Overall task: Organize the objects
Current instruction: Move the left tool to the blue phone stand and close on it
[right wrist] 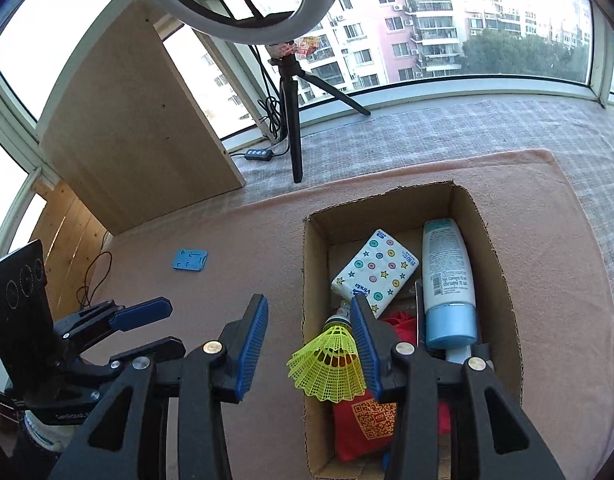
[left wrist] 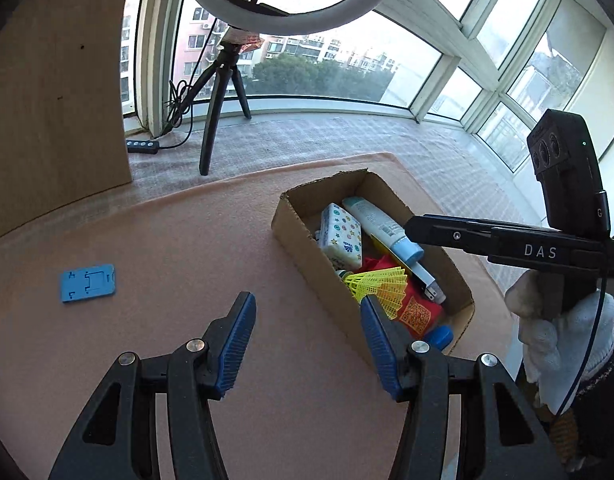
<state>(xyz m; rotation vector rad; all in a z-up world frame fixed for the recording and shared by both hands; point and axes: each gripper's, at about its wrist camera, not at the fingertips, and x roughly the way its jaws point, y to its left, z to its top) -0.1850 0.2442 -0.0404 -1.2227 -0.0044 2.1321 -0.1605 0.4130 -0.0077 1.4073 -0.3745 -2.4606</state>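
Note:
An open cardboard box (left wrist: 297,246) (right wrist: 503,280) stands on the pink mat. It holds a star-patterned tissue pack (right wrist: 377,270), a white tube with a blue cap (right wrist: 447,276), a yellow shuttlecock (right wrist: 327,364) (left wrist: 377,282) and a red bag with a QR code (right wrist: 363,428). A flat blue card (left wrist: 87,282) (right wrist: 189,259) lies alone on the mat, left of the box. My left gripper (left wrist: 307,304) (right wrist: 175,325) hangs open and empty over the mat beside the box. My right gripper (right wrist: 307,302) (left wrist: 411,228) is open and empty, straddling the box's left wall above the shuttlecock.
A ring light on a black tripod (left wrist: 223,96) (right wrist: 293,112) stands behind the mat near the windows, with its cable remote (left wrist: 143,146). A wooden board (left wrist: 55,92) (right wrist: 139,120) leans at the back left. A gloved hand (left wrist: 567,336) holds the right gripper.

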